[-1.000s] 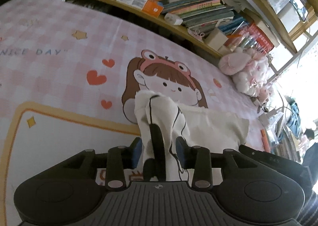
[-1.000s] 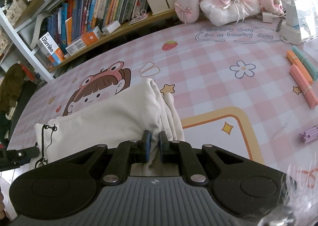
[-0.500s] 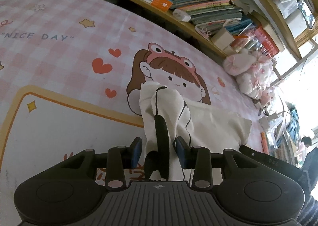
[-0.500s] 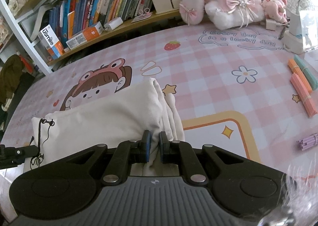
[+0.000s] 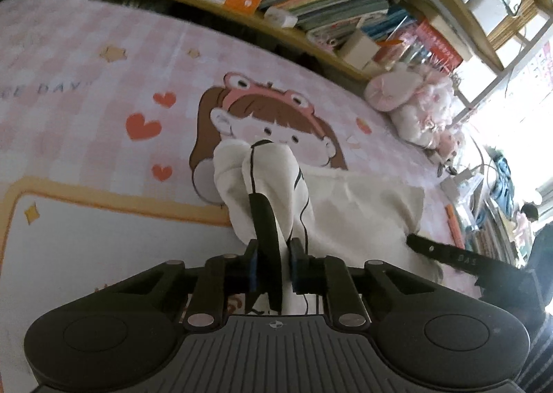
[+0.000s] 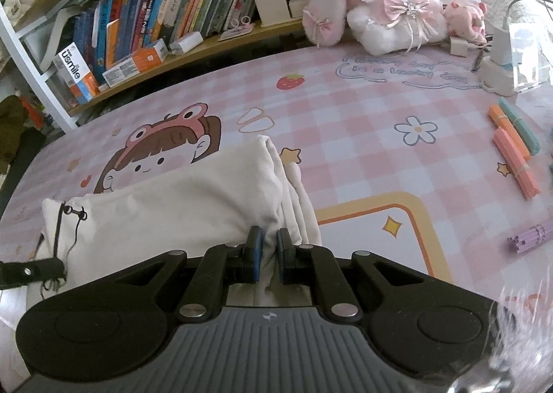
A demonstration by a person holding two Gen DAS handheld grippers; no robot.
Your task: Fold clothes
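My left gripper (image 5: 271, 267) had just been closing, its fingers (image 5: 251, 268) narrowing onto the cream garment's (image 6: 166, 206) printed end, black strap between them. My right gripper (image 6: 269, 256) was clamped on the layered opposite edge. Garment lay half-folded on the bench's (image 6: 363, 137) glossy pink checked mat. Judged: mid-fold; next, carry both ends over evenly. Cloth soft, thick, limp.
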